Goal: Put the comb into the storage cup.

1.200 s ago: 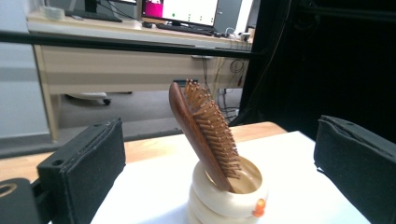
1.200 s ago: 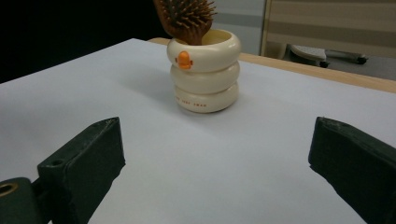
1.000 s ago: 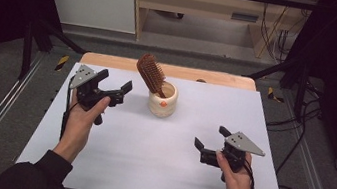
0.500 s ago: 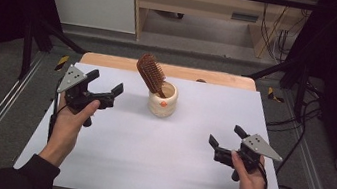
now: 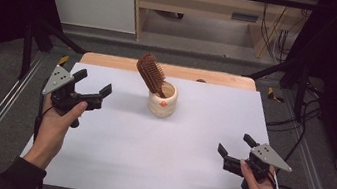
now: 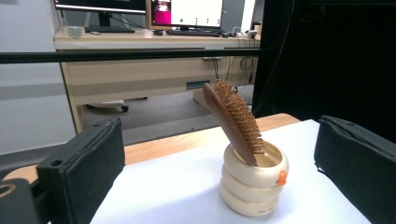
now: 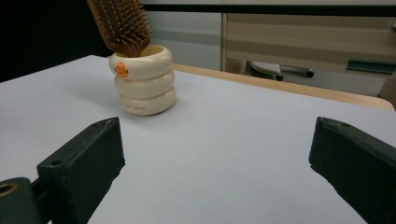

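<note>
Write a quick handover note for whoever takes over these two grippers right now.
Left gripper: open, holding nothing, at the white table's left side.
Right gripper: open, holding nothing, near the right front corner.
Brown wooden hairbrush: stands tilted, handle down, in the cream ribbed cup at the table's back middle.
Done: nothing is gripped.
Left: likely reaching for the brush or cup.

Small print on the cup (image 7: pixel 142 79) is unreadable.
</note>
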